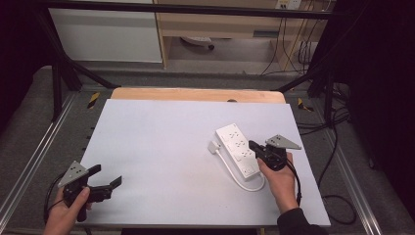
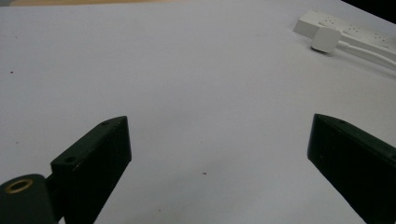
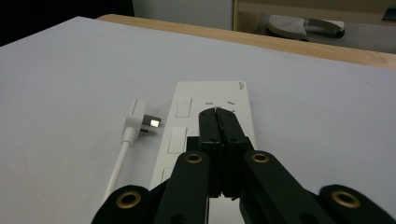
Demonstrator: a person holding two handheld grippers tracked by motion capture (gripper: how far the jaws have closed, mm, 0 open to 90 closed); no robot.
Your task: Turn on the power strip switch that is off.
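A white power strip (image 1: pixel 238 150) lies on the white table (image 1: pixel 161 156), near the right edge and about halfway between the far edge and the near edge. It lies slanted, with one end pointing to the far edge and the other end pointing to the near right corner. Its white cord (image 1: pixel 235 174) comes out of the near end, bends round and runs back along the left side of the strip. The cord ends in a white plug (image 3: pixel 136 119), which lies on the table just beside the strip, with its metal pins pointing at the strip. The right gripper (image 1: pixel 252 145) is right over the power strip, above its middle part. Its two black jaws are pressed flat together with nothing between them, and their tips sit just above the top of the strip, near some of its holes. The left gripper (image 1: pixel 105 178) is far away from the strip, by the near left corner of the table. Its jaws are wide apart and hold nothing, with bare table between them.
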